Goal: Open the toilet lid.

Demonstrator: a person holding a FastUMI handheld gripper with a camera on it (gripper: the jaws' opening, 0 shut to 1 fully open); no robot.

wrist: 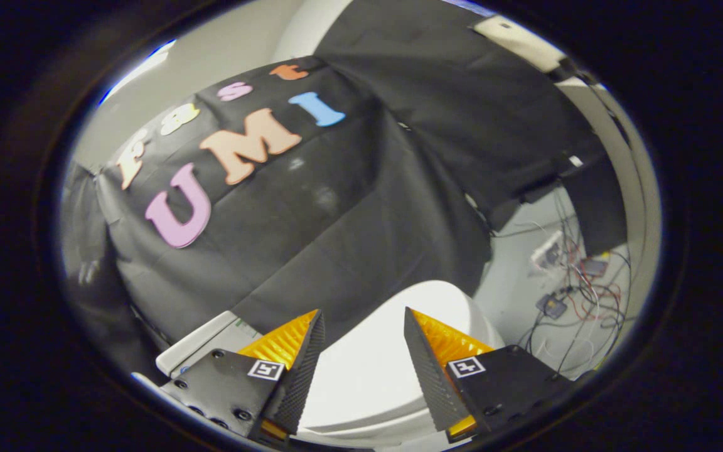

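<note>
The gripper [363, 320] has its fingers spread apart, holding nothing. The white toilet lid [368, 370] lies closed below and between them, reaching just beyond the tips. Past it hangs the black cloth wall [336, 238], with loose wires [578, 292] on the floor to the right.

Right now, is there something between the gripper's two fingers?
In the gripper view, the open gripper has only the closed white toilet lid showing in the gap, lying beyond the fingers; neither finger touches it.
</note>
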